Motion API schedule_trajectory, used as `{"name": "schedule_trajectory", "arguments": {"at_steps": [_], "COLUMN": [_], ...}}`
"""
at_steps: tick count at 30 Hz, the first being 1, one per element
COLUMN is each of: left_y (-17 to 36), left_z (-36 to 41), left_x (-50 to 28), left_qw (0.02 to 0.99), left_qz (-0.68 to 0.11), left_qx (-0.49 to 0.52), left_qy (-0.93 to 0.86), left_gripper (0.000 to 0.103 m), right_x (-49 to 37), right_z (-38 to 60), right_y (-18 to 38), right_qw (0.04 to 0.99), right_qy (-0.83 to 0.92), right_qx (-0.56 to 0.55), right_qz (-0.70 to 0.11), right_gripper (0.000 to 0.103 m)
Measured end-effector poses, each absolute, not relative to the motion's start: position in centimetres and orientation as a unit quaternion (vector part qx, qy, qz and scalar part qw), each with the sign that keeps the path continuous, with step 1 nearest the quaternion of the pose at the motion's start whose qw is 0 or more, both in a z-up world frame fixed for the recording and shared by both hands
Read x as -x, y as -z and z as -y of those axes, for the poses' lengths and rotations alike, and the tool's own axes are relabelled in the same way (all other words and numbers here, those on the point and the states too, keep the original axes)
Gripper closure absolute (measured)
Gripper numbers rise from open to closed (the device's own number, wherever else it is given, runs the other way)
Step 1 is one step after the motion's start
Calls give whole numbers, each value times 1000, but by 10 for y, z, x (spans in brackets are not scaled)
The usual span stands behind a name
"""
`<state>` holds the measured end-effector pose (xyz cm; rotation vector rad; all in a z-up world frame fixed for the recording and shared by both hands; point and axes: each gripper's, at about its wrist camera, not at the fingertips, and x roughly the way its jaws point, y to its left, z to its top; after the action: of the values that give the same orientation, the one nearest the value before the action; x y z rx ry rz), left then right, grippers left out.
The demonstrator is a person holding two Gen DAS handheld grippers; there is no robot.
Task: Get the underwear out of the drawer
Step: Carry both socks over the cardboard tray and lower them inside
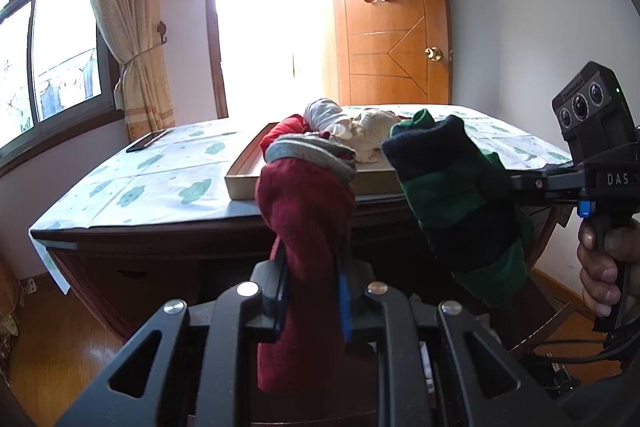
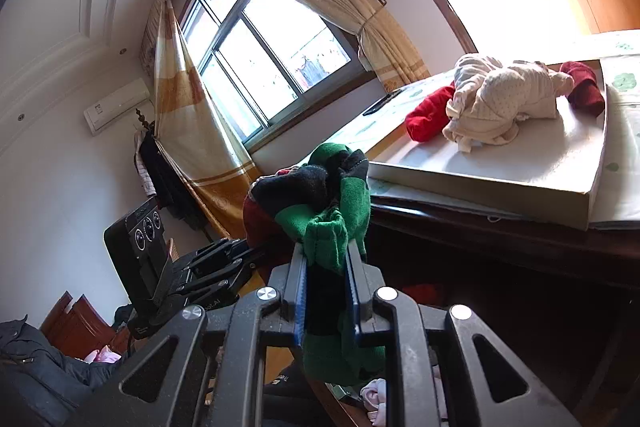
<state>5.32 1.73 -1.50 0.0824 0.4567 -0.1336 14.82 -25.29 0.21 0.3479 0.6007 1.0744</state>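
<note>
My left gripper [image 1: 312,291] is shut on dark red underwear with a grey waistband [image 1: 306,211], held up in front of the table edge. My right gripper [image 2: 326,267] is shut on green and black striped underwear [image 2: 340,203]; the same garment [image 1: 452,195] and the right gripper's body [image 1: 592,183] show at the right of the left wrist view. On the table a shallow tray [image 1: 308,187] holds cream [image 2: 504,99] and red [image 2: 426,115] garments. The drawer itself is hidden below the grippers.
The dark wooden table [image 1: 160,239] has a cloth with green flowers [image 1: 168,179] and a phone [image 1: 146,141] at its far left. A window with curtains [image 1: 124,27] and an orange door [image 1: 392,27] stand behind. The left gripper's camera unit [image 2: 140,247] shows at lower left.
</note>
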Motion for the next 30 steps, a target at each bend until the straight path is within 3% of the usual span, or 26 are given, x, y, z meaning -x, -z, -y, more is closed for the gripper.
{"name": "schedule_trajectory", "arguments": {"at_steps": [30], "left_y": [-13], "left_z": [5], "left_x": [-62], "left_qw": [975], "left_qz": [-196], "left_qx": [-71], "left_qy": [74], "left_gripper": [86], "right_x": [-136], "right_z": [284], "right_y": [-29], "right_qw": [815], "right_qy": [-497], "right_qx": [-186], "right_qz": [-233], "right_gripper": [85]}}
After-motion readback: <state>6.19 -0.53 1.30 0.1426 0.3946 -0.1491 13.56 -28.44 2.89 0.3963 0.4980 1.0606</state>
